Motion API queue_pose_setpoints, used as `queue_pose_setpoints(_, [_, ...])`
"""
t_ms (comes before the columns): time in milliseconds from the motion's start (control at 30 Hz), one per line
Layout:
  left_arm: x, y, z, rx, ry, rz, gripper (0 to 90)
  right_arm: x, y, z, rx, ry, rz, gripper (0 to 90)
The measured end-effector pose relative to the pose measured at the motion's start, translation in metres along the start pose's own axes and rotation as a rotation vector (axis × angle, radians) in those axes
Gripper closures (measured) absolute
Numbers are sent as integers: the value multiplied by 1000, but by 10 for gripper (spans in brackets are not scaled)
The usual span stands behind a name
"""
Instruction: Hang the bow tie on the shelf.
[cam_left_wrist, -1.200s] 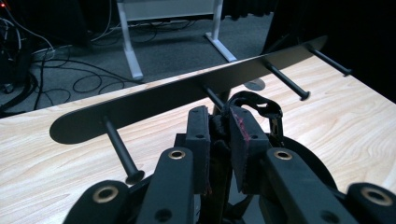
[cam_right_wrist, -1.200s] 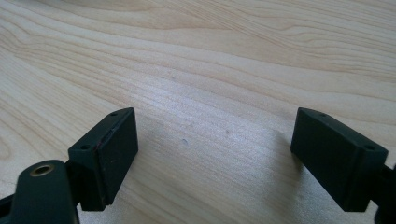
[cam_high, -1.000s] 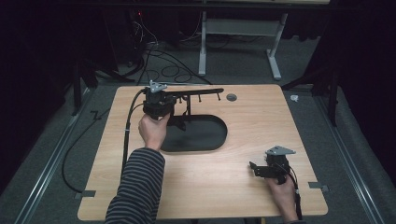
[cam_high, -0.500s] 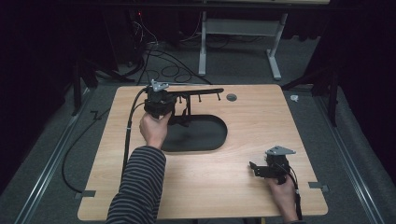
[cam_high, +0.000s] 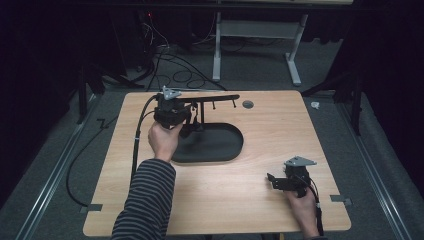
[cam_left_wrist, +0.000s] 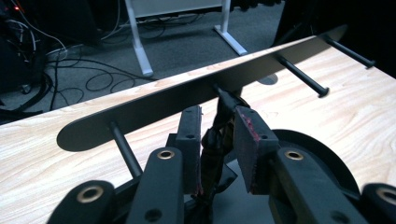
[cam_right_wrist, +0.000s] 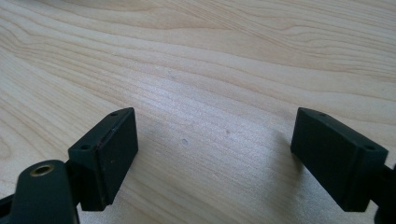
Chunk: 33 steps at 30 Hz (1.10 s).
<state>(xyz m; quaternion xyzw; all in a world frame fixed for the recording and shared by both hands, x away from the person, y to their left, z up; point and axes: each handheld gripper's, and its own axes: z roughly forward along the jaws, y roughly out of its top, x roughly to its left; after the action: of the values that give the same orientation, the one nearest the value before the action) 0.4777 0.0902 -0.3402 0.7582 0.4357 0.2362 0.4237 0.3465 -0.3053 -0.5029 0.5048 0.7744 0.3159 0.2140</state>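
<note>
Left hand-held gripper (cam_left_wrist: 217, 144) jaws just opening, dark bundle (cam_left_wrist: 215, 140) between them, right hand-held gripper (cam_right_wrist: 215, 158) wide.

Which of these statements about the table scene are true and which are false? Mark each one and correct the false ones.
1. The left gripper has a dark bundle between its jaws. True; the jaws have just been opening around it.
2. The right gripper holds a peg. False: its jaws stand wide apart over bare wood, with nothing between them.
3. The rack's flat bar carries several thin pegs. True.
4. The dark oval base lies on the floor. False: it rests on the wooden table.
5. Both grippers are at the rack. False: the right gripper sits near the table's front right corner, far from it.
</note>
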Motion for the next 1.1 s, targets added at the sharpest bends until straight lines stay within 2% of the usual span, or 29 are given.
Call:
queue_pose_setpoints(367, [-6,-1,-14,2,-34,34,678,0,0,0,1,0,1,160])
queue_pose_setpoints(400, [-5,-2,-15,0,-39,28,673,0,0,0,1,0,1,160])
queue_pose_setpoints(633, [-5,-10,-25,7,-35,52,652,0,0,0,1,0,1,160])
queue_pose_setpoints(900, [0,-14,-41,-21,-40,42,647,0,0,0,-1,-1,-2,160])
queue_pose_setpoints(1100, [2,-19,-44,-13,-28,36,634,0,0,0,0,0,-1,161])
